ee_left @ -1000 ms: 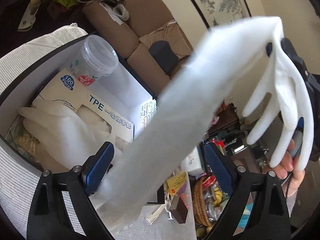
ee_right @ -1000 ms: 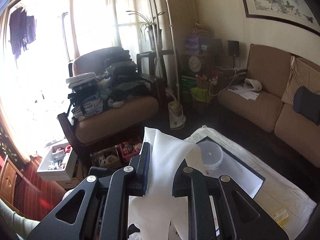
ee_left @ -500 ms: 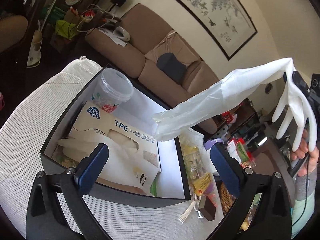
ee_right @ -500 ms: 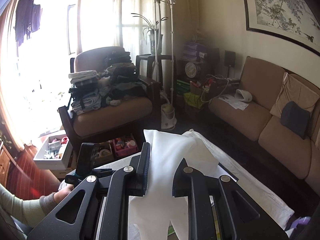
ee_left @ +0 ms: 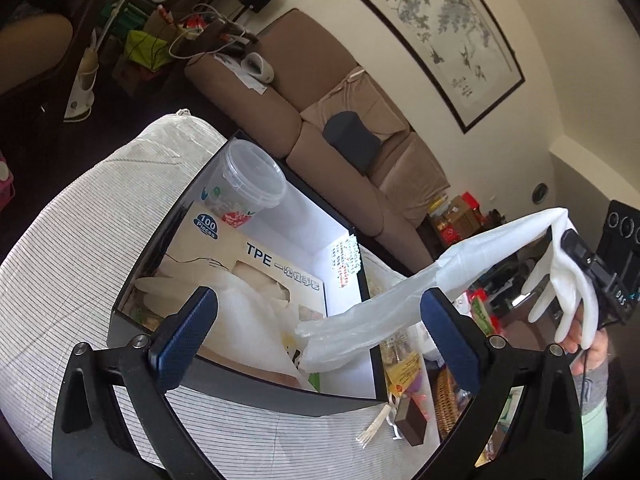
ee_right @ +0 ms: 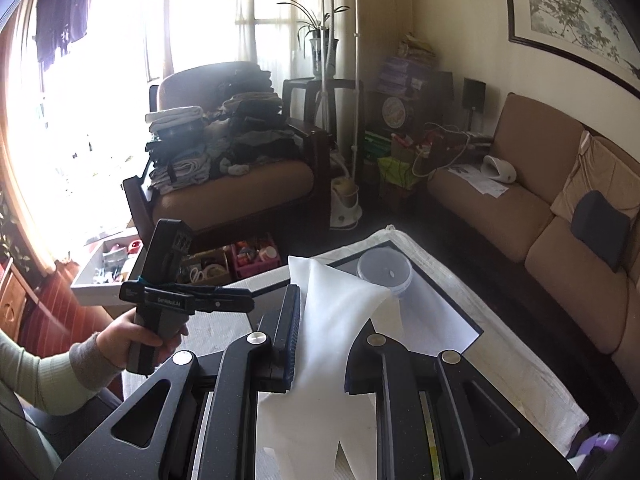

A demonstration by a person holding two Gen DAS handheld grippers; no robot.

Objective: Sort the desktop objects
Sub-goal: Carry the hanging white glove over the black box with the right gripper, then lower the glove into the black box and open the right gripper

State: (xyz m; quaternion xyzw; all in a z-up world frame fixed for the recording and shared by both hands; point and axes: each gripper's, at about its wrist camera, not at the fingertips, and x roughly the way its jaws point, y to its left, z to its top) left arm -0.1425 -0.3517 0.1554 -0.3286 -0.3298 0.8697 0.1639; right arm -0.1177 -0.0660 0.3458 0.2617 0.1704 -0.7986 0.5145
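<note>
A thin white glove [ee_left: 404, 300] hangs in the air over the right edge of an open black box [ee_left: 248, 392], its finger end pinched in the jaws of the right gripper [ee_right: 320, 344] and its cuff drooping loose toward the box. The left gripper [ee_left: 318, 344] hovers above the box with jaws spread wide and nothing between them; they have just been opening. Inside the box lie a glove carton [ee_left: 240, 256], more loose gloves and a clear lidded tub [ee_left: 250, 184], so some sorting looks done, while this glove is not yet put away. On the striped surface [ee_left: 80, 232] just beside the box sit a small dark block [ee_left: 412, 420], snack packets and a wicker basket, seemingly unsorted and crowding the right side.
</note>
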